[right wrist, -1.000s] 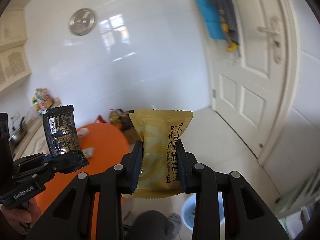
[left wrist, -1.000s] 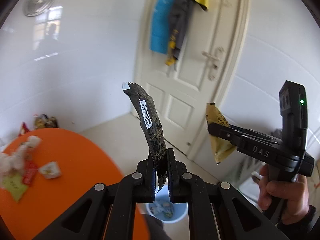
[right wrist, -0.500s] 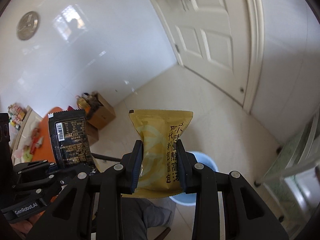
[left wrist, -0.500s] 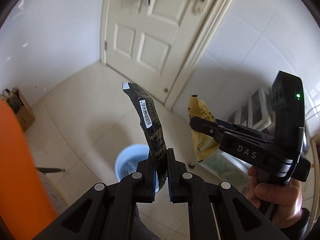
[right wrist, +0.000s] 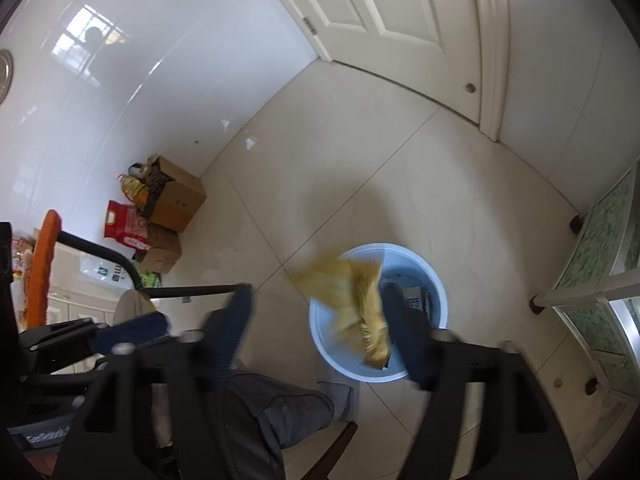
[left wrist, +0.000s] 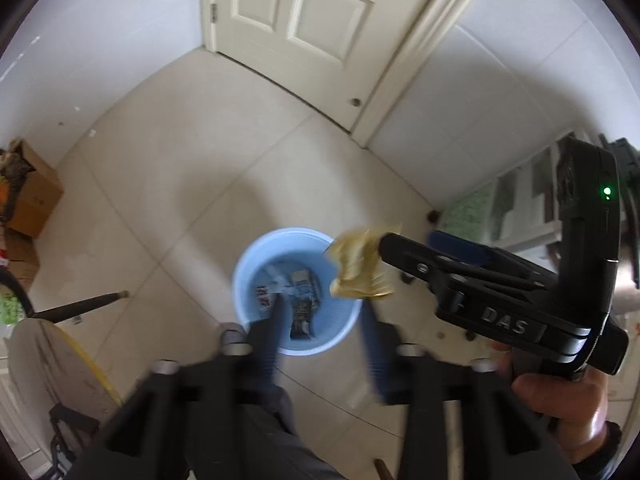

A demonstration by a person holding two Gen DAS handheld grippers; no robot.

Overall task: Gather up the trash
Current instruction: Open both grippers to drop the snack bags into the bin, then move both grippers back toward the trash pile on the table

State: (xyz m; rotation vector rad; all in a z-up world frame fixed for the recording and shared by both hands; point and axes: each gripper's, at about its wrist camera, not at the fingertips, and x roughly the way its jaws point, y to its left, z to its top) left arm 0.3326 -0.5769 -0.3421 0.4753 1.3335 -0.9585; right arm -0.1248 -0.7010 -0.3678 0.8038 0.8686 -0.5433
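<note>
Both hand-held grippers, left [left wrist: 320, 312] and right [right wrist: 320, 320], have just been opening above the blue bin [left wrist: 244, 276], released so the yellow wrapper [right wrist: 356, 296] drops in.

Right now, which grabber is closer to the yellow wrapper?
Right. The right gripper has just been opening, and the yellow wrapper is dropping from between its fingers over the blue bin. The left gripper is open beside it, apart.

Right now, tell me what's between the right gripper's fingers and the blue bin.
Only the yellow wrapper, blurred, loose beside one of the right gripper's just-opened fingers, over the blue bin. The right wrist view shows this best; the left wrist view agrees.
</note>
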